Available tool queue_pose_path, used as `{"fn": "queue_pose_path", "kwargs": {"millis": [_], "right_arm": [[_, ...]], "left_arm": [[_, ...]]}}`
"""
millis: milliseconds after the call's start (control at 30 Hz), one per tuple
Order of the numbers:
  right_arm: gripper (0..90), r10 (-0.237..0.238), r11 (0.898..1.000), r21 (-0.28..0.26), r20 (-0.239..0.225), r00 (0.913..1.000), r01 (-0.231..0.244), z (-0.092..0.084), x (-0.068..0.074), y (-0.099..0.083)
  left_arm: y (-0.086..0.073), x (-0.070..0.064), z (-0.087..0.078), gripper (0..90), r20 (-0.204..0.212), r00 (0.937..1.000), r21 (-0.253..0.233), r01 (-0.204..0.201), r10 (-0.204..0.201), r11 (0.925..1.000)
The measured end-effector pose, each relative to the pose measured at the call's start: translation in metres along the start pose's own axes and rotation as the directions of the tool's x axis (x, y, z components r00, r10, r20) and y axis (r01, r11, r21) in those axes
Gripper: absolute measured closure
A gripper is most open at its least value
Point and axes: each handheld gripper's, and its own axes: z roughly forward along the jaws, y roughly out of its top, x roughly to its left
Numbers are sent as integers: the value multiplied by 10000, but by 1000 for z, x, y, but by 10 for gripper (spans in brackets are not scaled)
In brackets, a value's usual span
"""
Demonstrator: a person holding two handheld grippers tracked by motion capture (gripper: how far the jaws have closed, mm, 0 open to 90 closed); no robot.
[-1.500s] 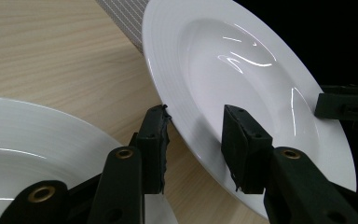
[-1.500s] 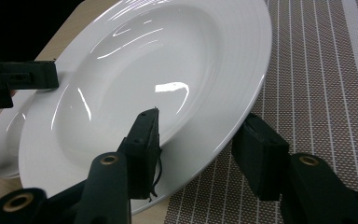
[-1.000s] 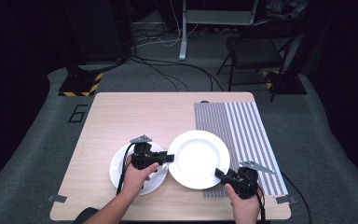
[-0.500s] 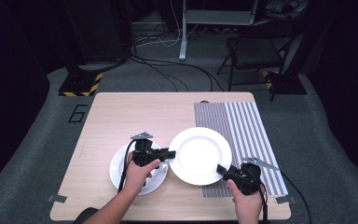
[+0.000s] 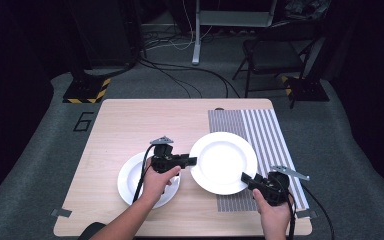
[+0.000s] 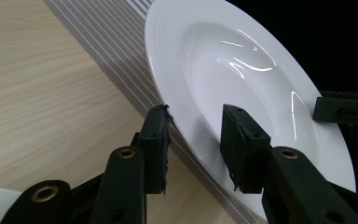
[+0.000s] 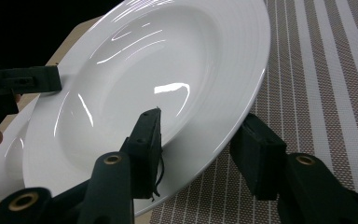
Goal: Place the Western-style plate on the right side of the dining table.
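Your left claw [image 5: 192, 161] and right claw [image 5: 245, 177] each straddle the big plate's [image 5: 223, 162] rim, jaws apart; close both evenly, keep it level above the small plate [image 5: 130, 177].

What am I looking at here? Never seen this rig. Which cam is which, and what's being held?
No robot: a person holds a two-jaw gripper in each hand. The high view looks down on a wooden table from above the person's side. The other two cameras ride on the grippers and look along their black jaws.

On the table lie a striped placemat and a white plate under the left hand. The left gripper and right gripper each have their jaws either side of the rim of a second, larger white plate, at opposite edges. How firmly they clamp it I cannot tell.
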Motion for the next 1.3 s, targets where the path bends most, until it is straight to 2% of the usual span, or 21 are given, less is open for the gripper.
{"fn": "queue_pose_path", "kwargs": {"millis": [600, 933, 1000, 1167, 1300], "right_arm": [[536, 156, 9996, -253, 390, 9991, -146, -21, -21, 3], [539, 174, 9993, -350, 507, 9986, -156, -28, -29, 1], [539, 224, 9992, -343, 529, 9983, -206, -29, -30, 1], [539, 368, 9989, -315, 568, 9977, -351, -32, -34, 0], [539, 305, 9989, -378, 644, 9975, -281, -35, -38, 0]], "left_arm": [[9, -16, 29, 625, 408, 9991, 148, -77, 71, 9999], [10, -20, 39, 625, 476, 9988, 225, -132, 121, 9997], [11, -22, 42, 625, 498, 9988, 192, -43, 34, 9998], [12, -25, 47, 625, 539, 9985, 255, -111, 97, 9996], [13, -28, 51, 625, 556, 9984, 283, -151, 135, 9995]]}}
